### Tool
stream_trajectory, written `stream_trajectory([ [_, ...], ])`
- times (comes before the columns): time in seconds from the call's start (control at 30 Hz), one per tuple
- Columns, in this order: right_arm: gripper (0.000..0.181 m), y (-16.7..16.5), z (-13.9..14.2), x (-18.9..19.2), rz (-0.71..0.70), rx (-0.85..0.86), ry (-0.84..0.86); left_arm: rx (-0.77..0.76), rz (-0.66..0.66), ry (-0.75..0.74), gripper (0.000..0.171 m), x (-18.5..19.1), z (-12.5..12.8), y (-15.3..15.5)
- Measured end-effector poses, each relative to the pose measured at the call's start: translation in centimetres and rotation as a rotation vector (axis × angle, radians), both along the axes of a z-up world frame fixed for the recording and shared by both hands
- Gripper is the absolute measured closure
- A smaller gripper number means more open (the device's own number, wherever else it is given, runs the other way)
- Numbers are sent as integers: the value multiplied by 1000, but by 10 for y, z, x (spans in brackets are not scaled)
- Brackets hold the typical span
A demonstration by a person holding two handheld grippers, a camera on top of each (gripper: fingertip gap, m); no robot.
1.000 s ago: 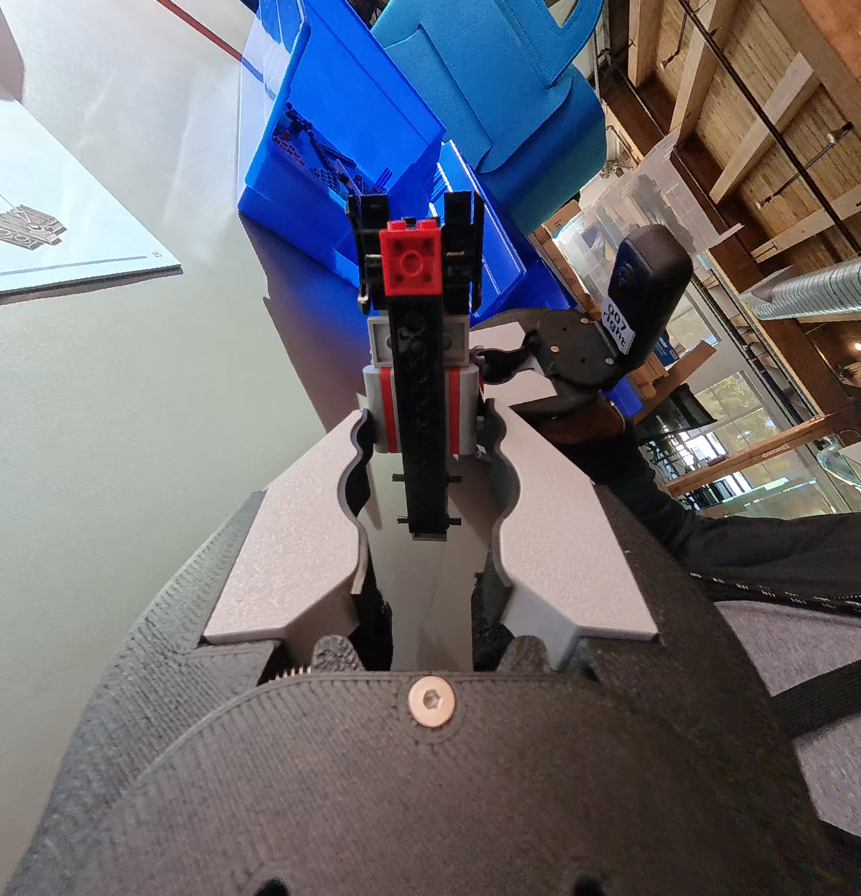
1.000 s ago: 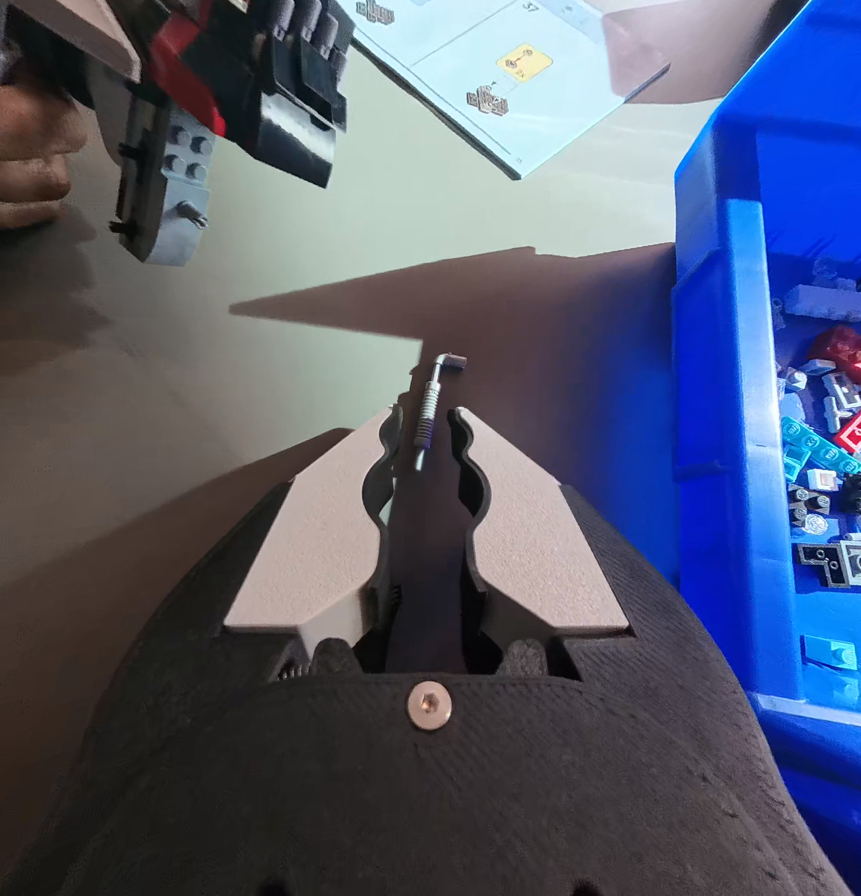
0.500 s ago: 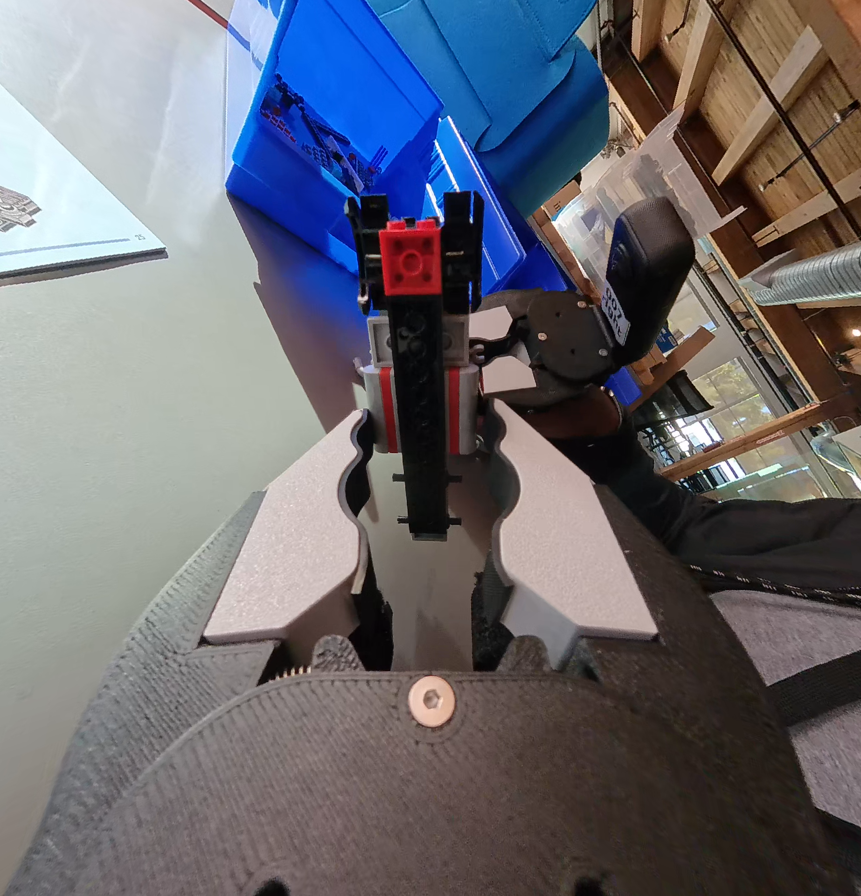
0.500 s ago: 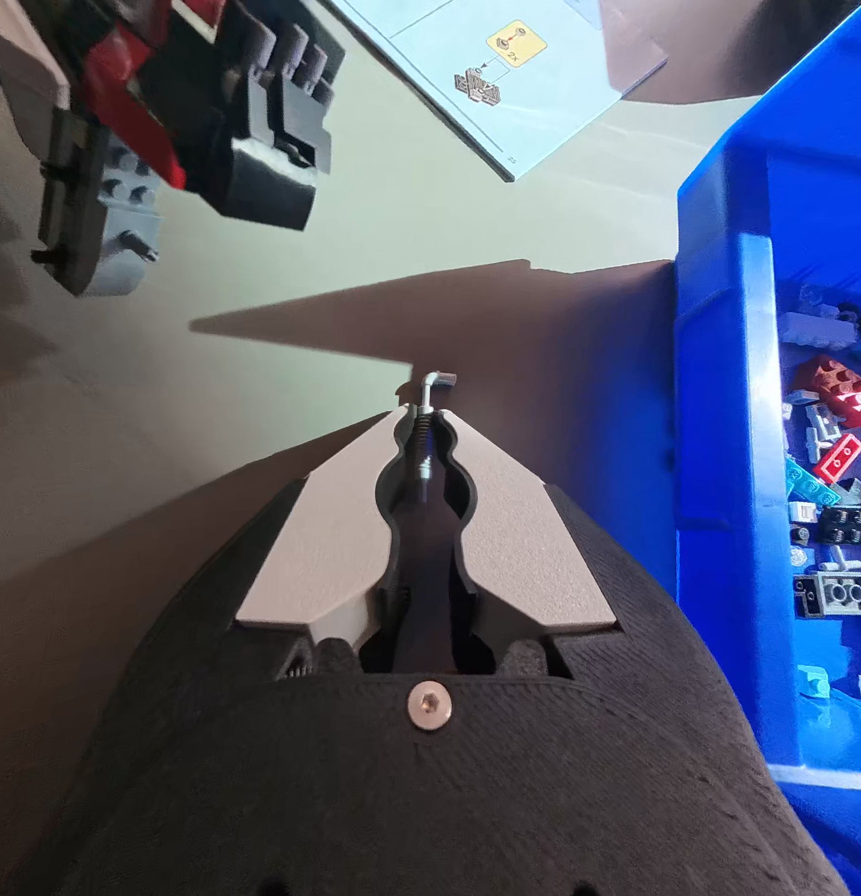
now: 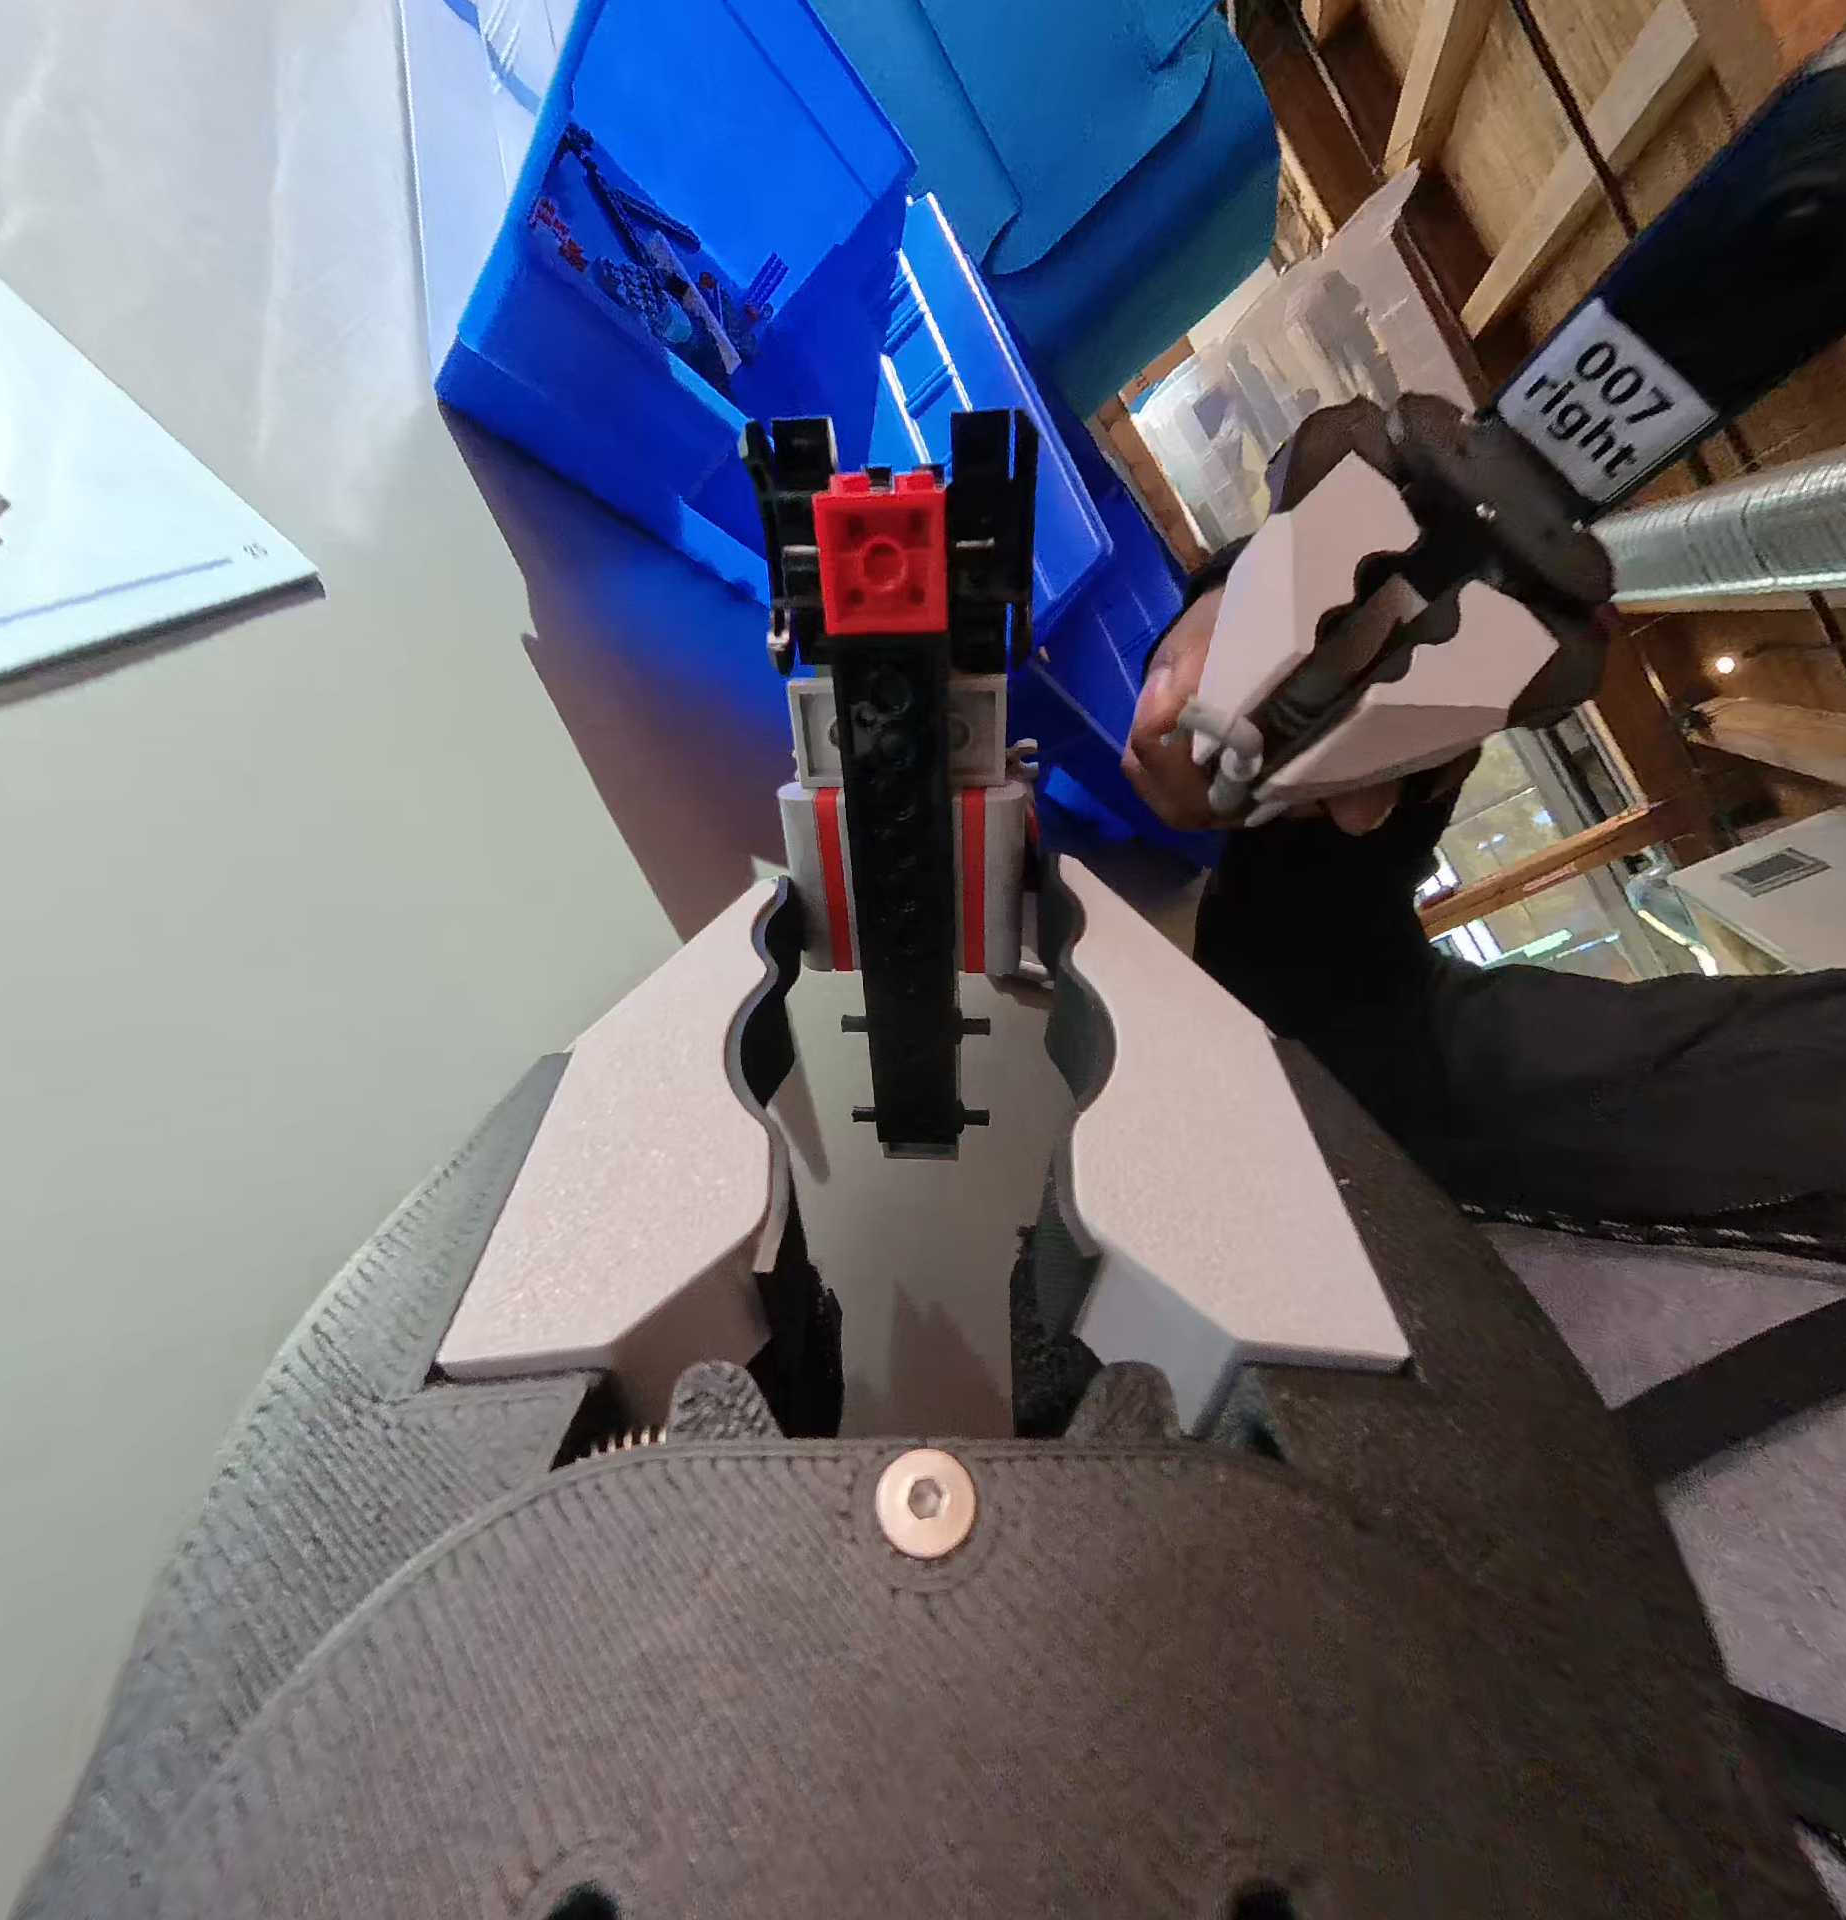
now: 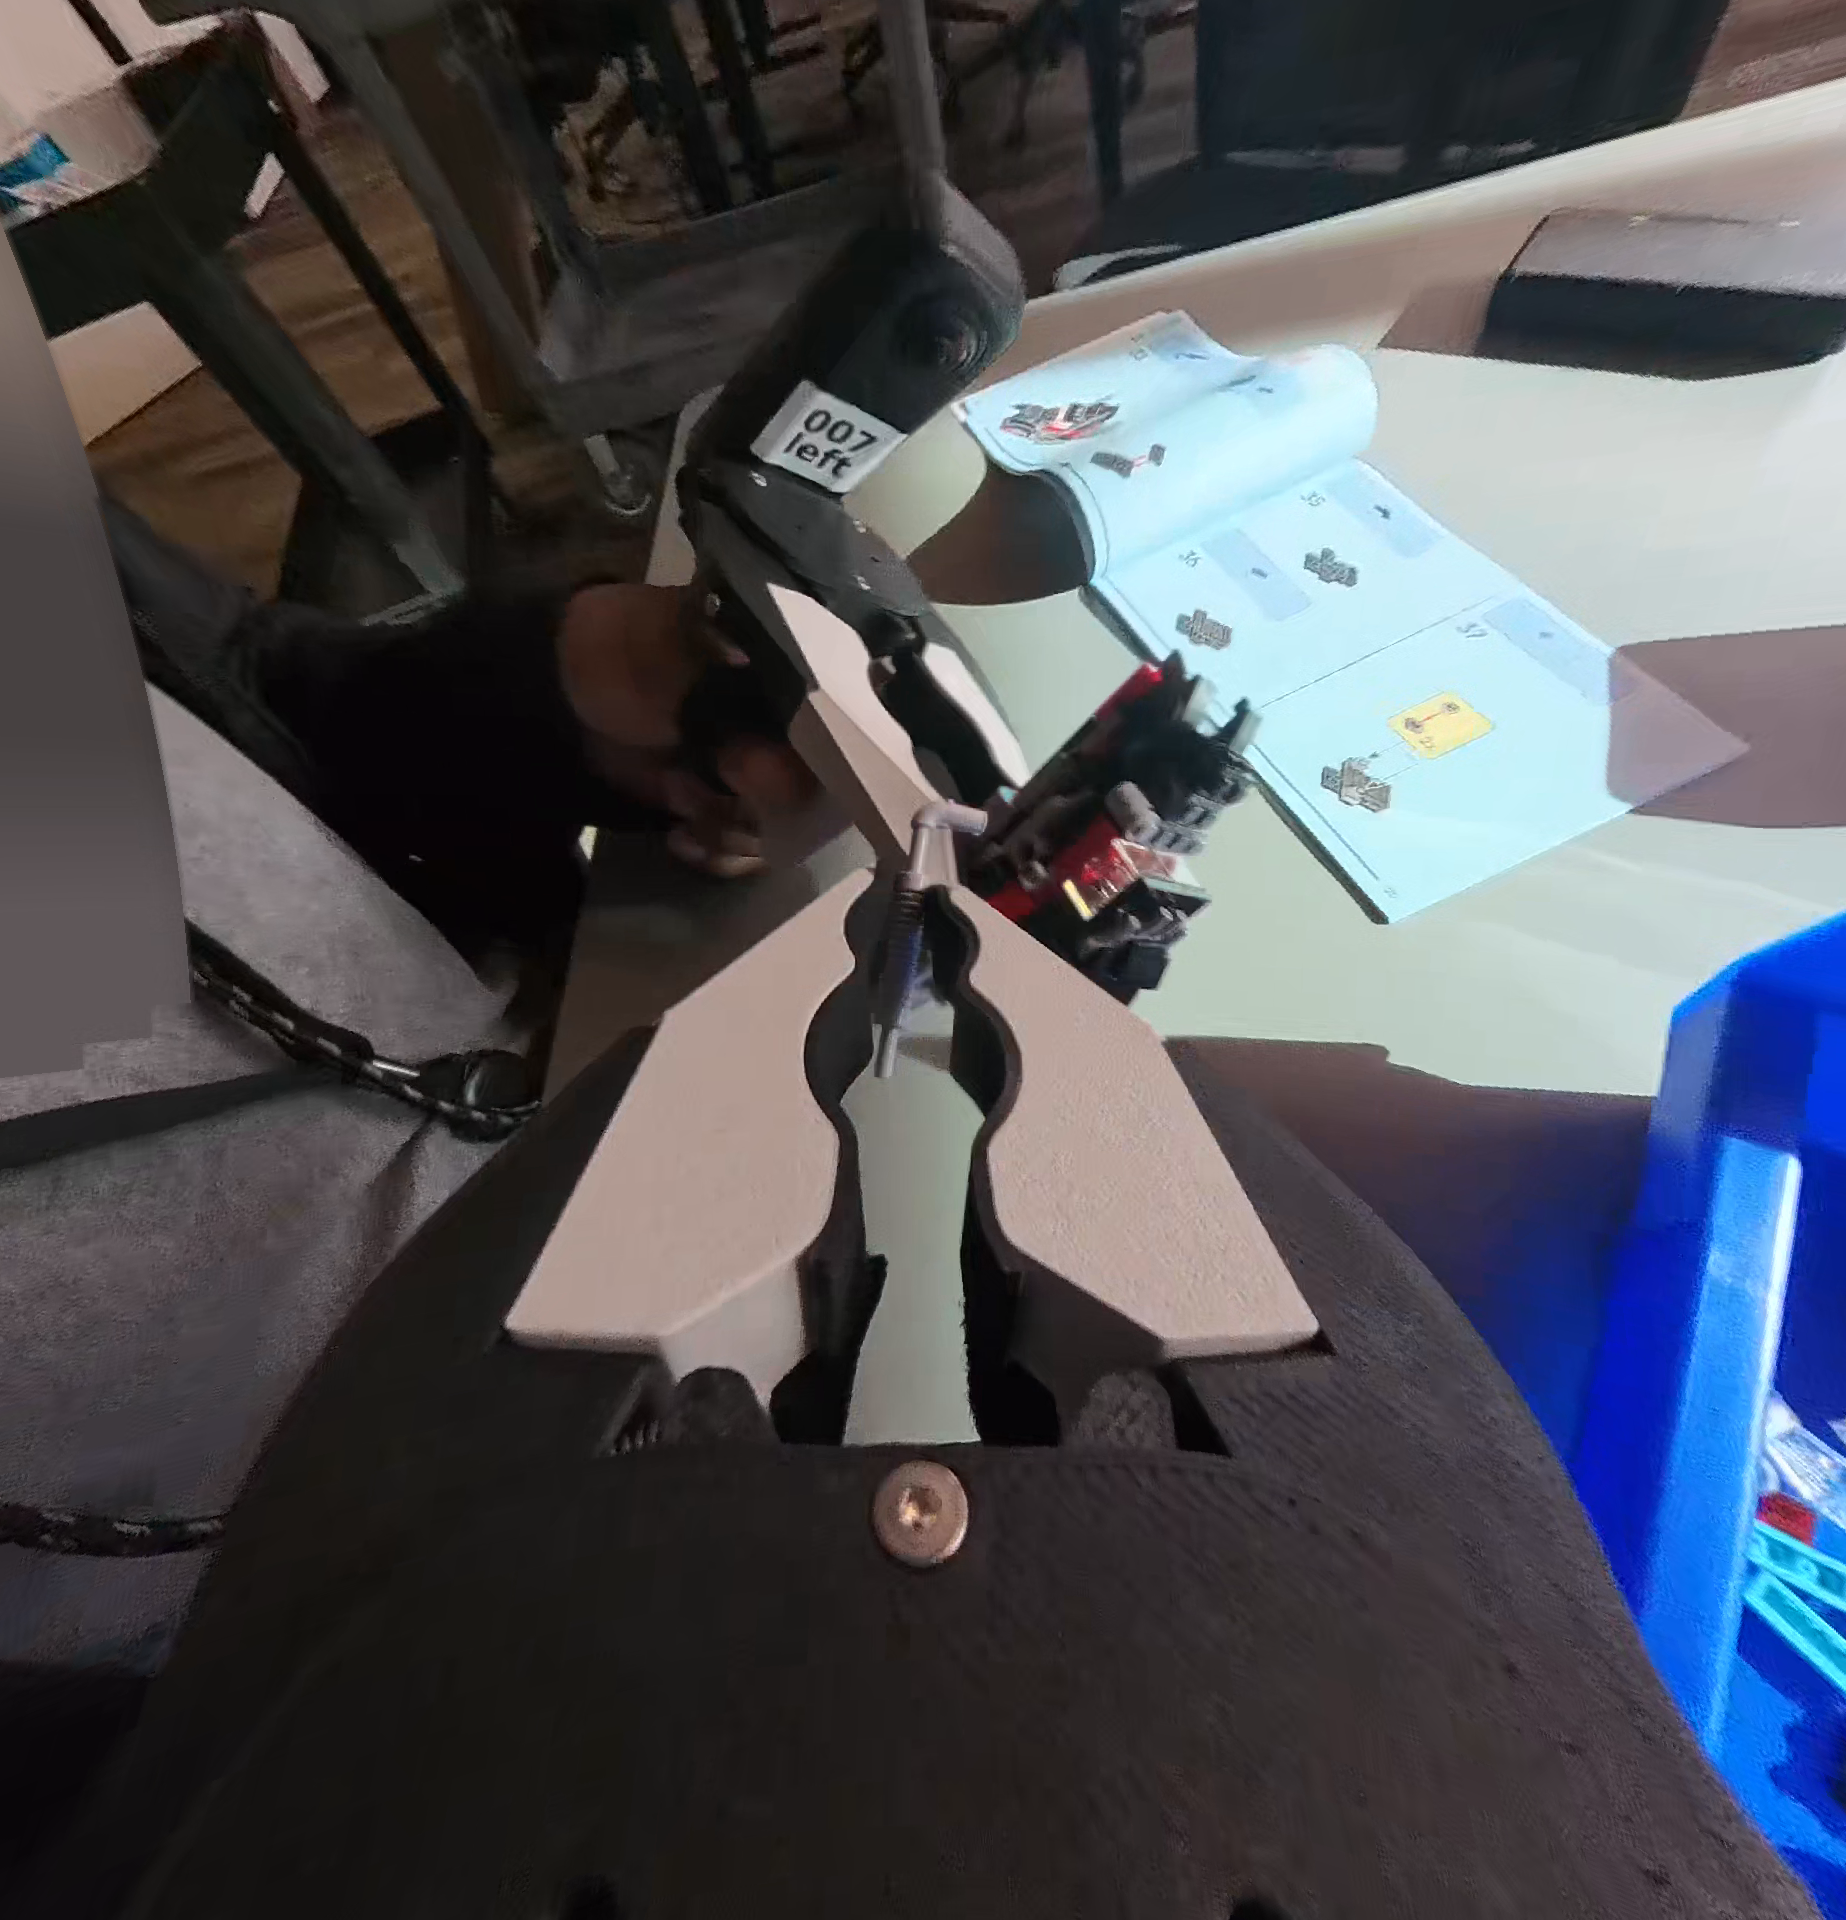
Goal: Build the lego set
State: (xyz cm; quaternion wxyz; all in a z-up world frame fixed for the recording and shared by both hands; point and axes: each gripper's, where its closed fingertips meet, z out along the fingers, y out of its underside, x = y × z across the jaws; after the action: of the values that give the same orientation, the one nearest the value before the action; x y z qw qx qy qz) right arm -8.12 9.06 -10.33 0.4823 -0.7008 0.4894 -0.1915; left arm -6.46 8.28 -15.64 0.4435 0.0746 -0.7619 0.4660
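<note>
Lego build of black, red and grey bricks (image 5: 903,831) sits clamped in my left gripper (image 5: 914,935), above the pale table (image 5: 223,935). My right gripper (image 6: 908,914), closed on a thin grey bent-tipped lego rod (image 6: 914,904), hovers just beside the build. I should square the rod's tip to its hole, then push gently.

Pale tabletop (image 5: 223,935), wooden beams (image 5: 1584,177), silver duct (image 5: 1750,530), dark chair legs (image 6: 379,343)

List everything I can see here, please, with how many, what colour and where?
Lego model: one, black, red and grey, clamped in the left gripper.
Bent pin piece: one, grey, pinched in the right gripper.
Parts bins: at least two, blue, on the table, loose bricks inside.
Instruction booklet: one, pale blue, open on the table.
Table: one, pale grey-green.
Left gripper: grey fingers, black body.
Right gripper: the same.
Hands: two, each holding a gripper.
</note>
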Motion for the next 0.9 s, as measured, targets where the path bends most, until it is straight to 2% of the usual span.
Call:
stream_trajectory([
  [0.17,174,-9,-19,14,4,28,117,12,-13,-36,125,4,-6,-14],
  [0.33,174,-16,-33,18,-2,80,204,23,-15,-36,125,5,-8,-15],
  [0.53,174,-15,-34,16,13,114,263,22,-21,-47,125,3,-9,-14],
  [0.9,174,-15,-36,18,2,75,287,23,-5,-55,125,5,-10,-14],
])
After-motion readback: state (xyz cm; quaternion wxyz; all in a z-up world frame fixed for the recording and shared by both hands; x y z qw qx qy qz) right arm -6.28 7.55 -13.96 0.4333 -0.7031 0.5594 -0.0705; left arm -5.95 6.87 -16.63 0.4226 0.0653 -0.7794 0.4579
